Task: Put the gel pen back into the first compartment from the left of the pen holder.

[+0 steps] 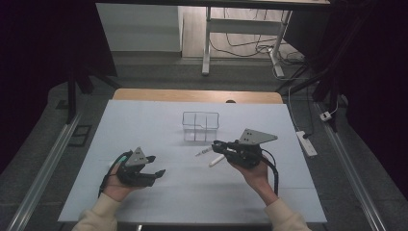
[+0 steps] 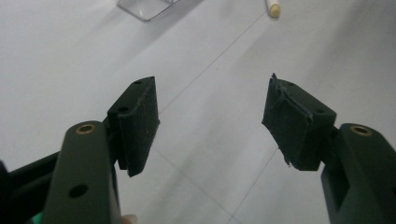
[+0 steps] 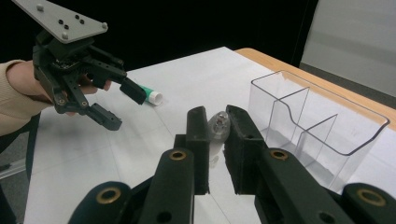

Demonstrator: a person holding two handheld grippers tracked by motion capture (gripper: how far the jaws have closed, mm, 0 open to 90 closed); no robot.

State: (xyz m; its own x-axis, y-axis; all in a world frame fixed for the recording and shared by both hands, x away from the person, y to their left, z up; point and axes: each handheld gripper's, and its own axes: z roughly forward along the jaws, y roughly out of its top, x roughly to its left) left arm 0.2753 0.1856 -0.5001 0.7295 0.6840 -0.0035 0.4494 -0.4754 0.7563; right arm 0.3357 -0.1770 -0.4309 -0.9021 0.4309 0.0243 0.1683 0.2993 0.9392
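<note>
My right gripper (image 1: 216, 143) (image 3: 217, 116) is shut on a white pen with a clear tip (image 3: 218, 127), held just in front of a clear divided container (image 1: 200, 126) (image 3: 317, 116). In the high view a white stick (image 1: 216, 160) and a small silvery piece (image 1: 204, 152) lie under its jaws; I cannot tell which of them is gripped. My left gripper (image 1: 158, 165) (image 2: 210, 100) (image 3: 128, 109) stands open over bare white table, nothing between its pads. A green-and-white marker (image 3: 152, 96) lies behind it. The stick's tan end (image 2: 273, 7) shows far ahead of the left jaws.
A white sheet (image 1: 192, 192) covers the table, with a wooden edge (image 1: 197, 95) at the far side. A power strip (image 1: 306, 143) lies on the floor to the right. A desk frame (image 1: 207, 48) and cables stand beyond the table.
</note>
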